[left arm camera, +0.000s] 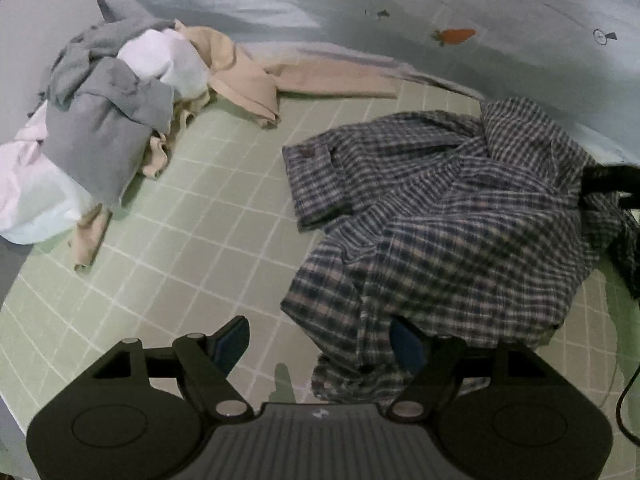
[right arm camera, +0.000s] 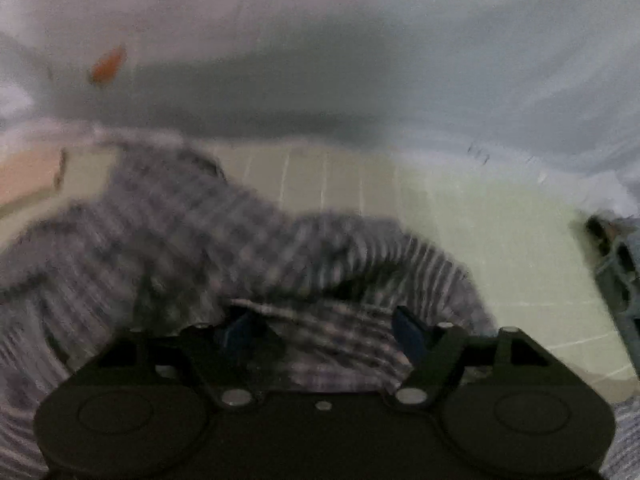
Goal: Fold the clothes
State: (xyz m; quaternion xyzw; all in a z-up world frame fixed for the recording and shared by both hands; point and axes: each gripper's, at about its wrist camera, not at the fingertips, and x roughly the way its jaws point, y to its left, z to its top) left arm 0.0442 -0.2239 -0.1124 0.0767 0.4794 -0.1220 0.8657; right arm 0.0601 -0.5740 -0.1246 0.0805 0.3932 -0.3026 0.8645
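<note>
A crumpled blue-and-cream plaid shirt point(left arm camera: 460, 216) lies on the right half of a green checked mat point(left arm camera: 208, 240). My left gripper point(left arm camera: 320, 344) is open just above the mat at the shirt's near hem. Its right finger point(left arm camera: 408, 346) is under a fold of plaid and its left finger point(left arm camera: 232, 342) is over bare mat. In the blurred right wrist view, my right gripper point(right arm camera: 322, 332) is open, with plaid shirt point(right arm camera: 192, 232) fabric bunched between its wide-apart fingers. The black frame of that gripper point(left arm camera: 606, 184) shows at the shirt's right edge.
A heap of grey, white, pink and beige clothes point(left arm camera: 108, 120) fills the mat's far left, with a beige sleeve point(left arm camera: 332, 76) stretching right. A pale blue sheet with a carrot print point(left arm camera: 454, 36) rises behind. A black cable point(left arm camera: 624, 400) hangs at the right edge.
</note>
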